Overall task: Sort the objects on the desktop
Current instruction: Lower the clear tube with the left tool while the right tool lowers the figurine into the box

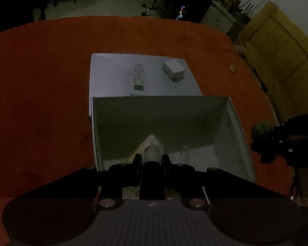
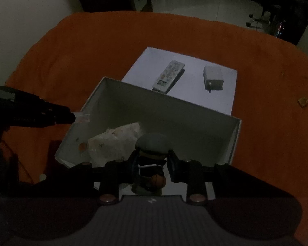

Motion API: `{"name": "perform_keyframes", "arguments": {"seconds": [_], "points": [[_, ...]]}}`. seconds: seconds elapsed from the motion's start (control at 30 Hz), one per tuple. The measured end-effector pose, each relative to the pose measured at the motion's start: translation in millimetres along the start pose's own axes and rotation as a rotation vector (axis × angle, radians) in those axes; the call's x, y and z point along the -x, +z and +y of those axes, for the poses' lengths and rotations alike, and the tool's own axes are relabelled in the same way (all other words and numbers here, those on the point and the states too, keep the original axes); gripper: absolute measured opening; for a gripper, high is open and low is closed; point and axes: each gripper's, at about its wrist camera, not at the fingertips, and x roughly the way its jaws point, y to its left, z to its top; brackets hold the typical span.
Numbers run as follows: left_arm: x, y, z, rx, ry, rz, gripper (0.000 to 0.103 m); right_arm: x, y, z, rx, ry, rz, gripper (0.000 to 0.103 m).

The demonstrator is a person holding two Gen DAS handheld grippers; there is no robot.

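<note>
My left gripper [image 1: 152, 158] is shut on a small cylinder [image 1: 152, 152] with a pale clear end and a black body, and it hangs over the near left part of the open white box [image 1: 133, 123]. Seen from the right wrist, this left gripper [image 2: 71, 116] pokes the clear tip [image 2: 82, 117] over the box's left rim. My right gripper [image 2: 153, 160] is shut on a toy figure [image 2: 152, 143] with a grey cap and a small basketball, above the near side of the box [image 2: 174, 112]. In the left wrist view the right gripper [image 1: 262, 137] sits at the box's right edge.
Crumpled pale paper [image 2: 115, 141] and an orange scrap [image 2: 83, 147] lie in the box. Beyond it a white sheet [image 2: 221, 100] carries a remote control [image 2: 168, 75] and a white charger [image 2: 213, 78]. A tan chip [image 2: 303, 101] lies on the orange tabletop [image 2: 92, 51].
</note>
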Motion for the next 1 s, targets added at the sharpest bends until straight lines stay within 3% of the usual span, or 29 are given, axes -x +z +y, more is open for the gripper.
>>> {"name": "perform_keyframes", "arguments": {"seconds": [0.53,1.0], "points": [[-36.3,-13.3,1.9,-0.022,-0.002,0.041,0.016,-46.0,-29.7,-13.5,-0.014,0.006,0.098,0.032],[-102.5,-25.8,14.9,-0.017,0.029,0.107,0.016,-109.0,-55.2,-42.7,-0.075,0.014,0.181,0.032]]}}
